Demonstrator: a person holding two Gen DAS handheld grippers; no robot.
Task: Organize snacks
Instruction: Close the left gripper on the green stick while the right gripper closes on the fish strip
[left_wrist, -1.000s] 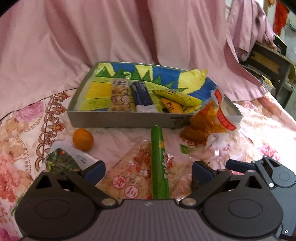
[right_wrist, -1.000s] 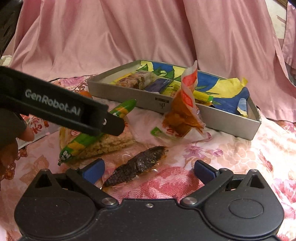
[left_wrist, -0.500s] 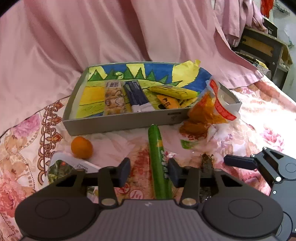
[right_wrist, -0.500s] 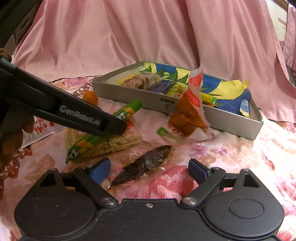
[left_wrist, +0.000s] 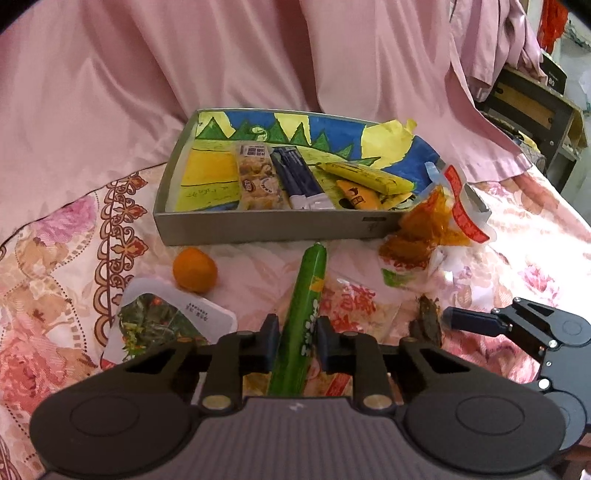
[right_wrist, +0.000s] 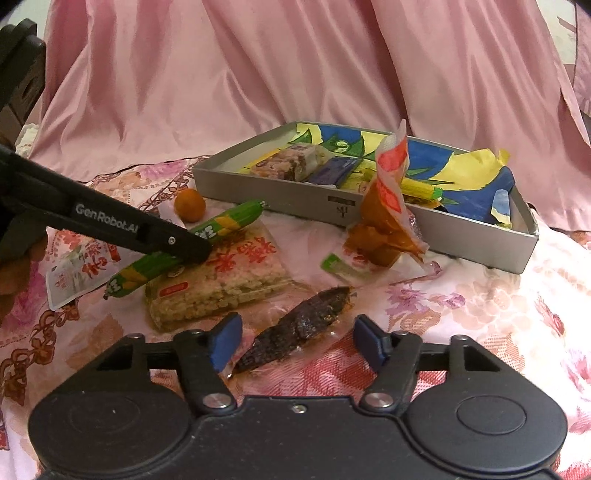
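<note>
A green sausage stick (left_wrist: 308, 288) lies across a clear rice-cracker pack (right_wrist: 221, 280) in front of the grey tray (left_wrist: 258, 229). My left gripper (left_wrist: 297, 334) is closing, and its pads press on both sides of the stick's near half. In the right wrist view the stick (right_wrist: 229, 221) shows with the left fingers (right_wrist: 184, 247) on it. My right gripper (right_wrist: 297, 341) is closing too. A dark dried snack in clear wrap (right_wrist: 314, 314) lies between its blue pads, which do not touch it. The tray holds several packaged snacks on a colourful drawing.
A small orange (left_wrist: 194, 269) and a white packet (left_wrist: 162, 325) lie left of the stick. An open bag of orange snacks (left_wrist: 432, 229) leans on the tray's front right corner. Pink cloth hangs behind; a dark shelf (left_wrist: 532, 107) stands far right.
The left jaws have come together from wide open onto the green stick. The right jaws have narrowed around the dark snack. The left view has shifted slightly.
</note>
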